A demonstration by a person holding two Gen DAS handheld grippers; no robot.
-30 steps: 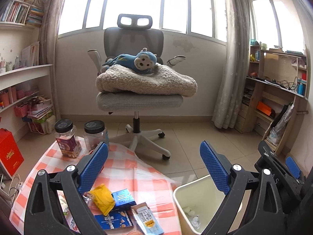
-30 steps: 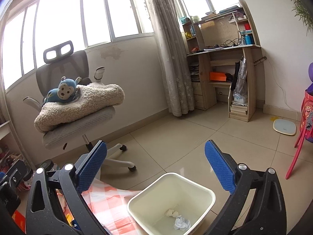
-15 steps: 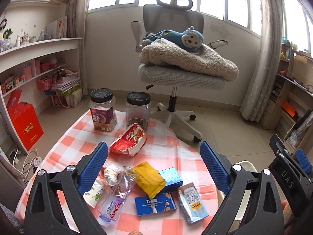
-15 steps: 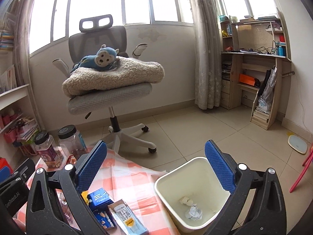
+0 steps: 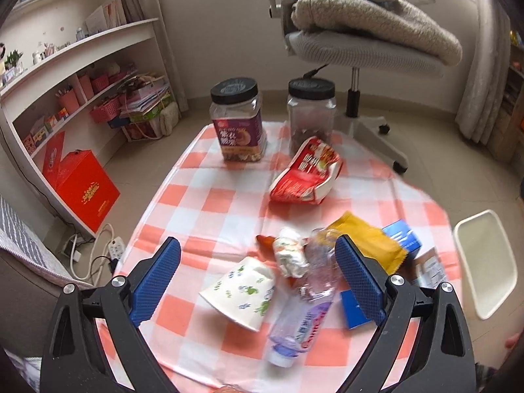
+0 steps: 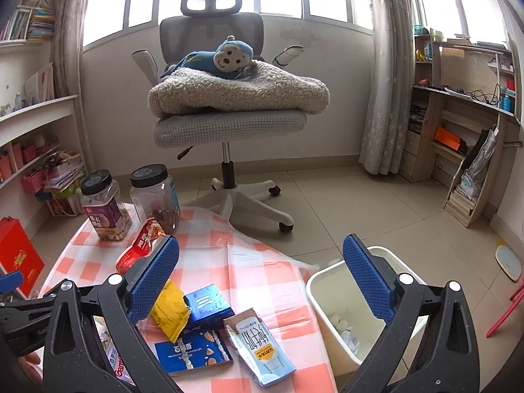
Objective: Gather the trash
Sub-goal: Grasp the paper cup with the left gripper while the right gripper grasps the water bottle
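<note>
My left jaws (image 5: 258, 275) have tipped down over the last second from the window and chair to the litter on the checked cloth (image 5: 209, 203), and my right jaws (image 6: 260, 273) have swung from the far shelving back toward the same spread. Both pairs stand wide apart, holding nothing, their blue pads ribbed with a fine grid.

Between the left pads lie a paper cup (image 5: 240, 291) on its side, printed with small green figures, a crumpled white wrapper (image 5: 290, 253) just above it, and a clear, crushed plastic bottle (image 5: 304, 311) with its cap toward me. A glossy yellow pouch (image 5: 366, 245) and a small blue box (image 5: 401, 237) sit to the right of them; a puffed red snack bag (image 5: 306, 173) lies further up the cloth, in front of two black-lidded clear jars (image 5: 239, 121). The cloth is thin, creased, orange-and-white.

From the right view, a flat blue packet (image 6: 193, 350) and a pale blue sachet (image 6: 262, 344) lie near the cloth's edge. The cream plastic bin (image 6: 330, 298), rectangular with rounded corners, stands on the tiled floor just beside the cloth, crumpled white scraps (image 6: 344, 327) at its bottom. Behind, a mesh office chair (image 6: 226, 121) carries a fleecy blanket and a blue plush monkey (image 6: 222, 59).
</note>
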